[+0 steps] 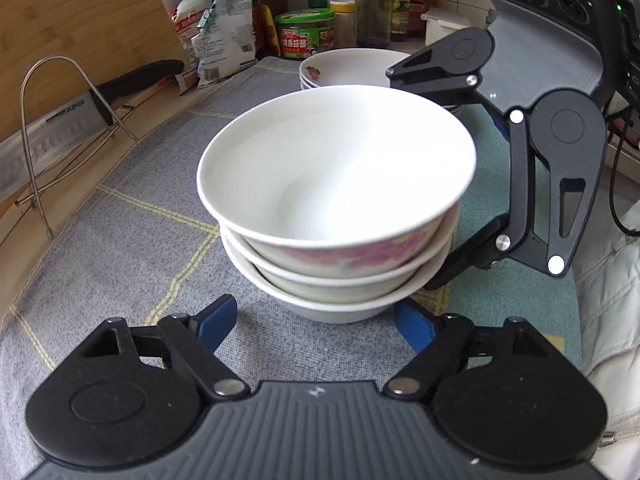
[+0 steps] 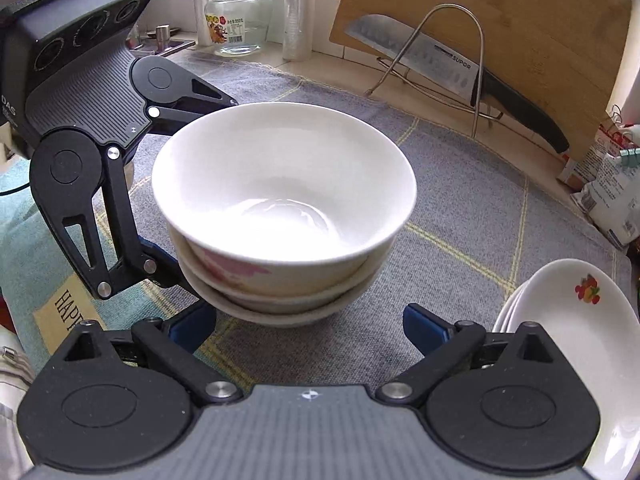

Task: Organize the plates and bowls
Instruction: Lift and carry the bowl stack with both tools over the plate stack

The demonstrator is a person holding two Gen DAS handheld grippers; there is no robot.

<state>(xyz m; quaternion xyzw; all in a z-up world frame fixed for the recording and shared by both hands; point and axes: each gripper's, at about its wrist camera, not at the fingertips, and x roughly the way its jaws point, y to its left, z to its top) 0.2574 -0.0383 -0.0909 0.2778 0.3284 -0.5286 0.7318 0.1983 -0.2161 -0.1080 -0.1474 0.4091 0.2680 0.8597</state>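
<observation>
- White porcelain, three bowls nested into one stack (image 1: 336, 216), sitting on the grey mat (image 1: 132, 248) at the middle of the desk, dead ahead at twelve o'clock from my left tongs (image 1: 316, 320).
- Left tongs stand apart, blue pads either side of the bottom bowl's foot, not pressing it as far as I can see. Nothing gripped.
- Right tongs (image 2: 310, 322) are also spread wide and empty, facing the same stack from the opposite side.
- Risk one: both tongs crowd the stack. If either noses in, it shoves the pile across the mat, or the two tools knock together.
- Risk two: the top bowl (image 2: 284, 184) sits tilted in its neighbour. A pinch low on the bottom bowl could let the upper two slide or tip.
- Risk three: glazed rims are slick, so I reckon a shallow bite slips.
- Plates (image 2: 576, 320) lie at four o'clock from my right tongs, near enough to get clipped on a swing.
- Knife (image 2: 448, 68) in its wire rack (image 2: 460, 32) at one o'clock, well apart.
</observation>
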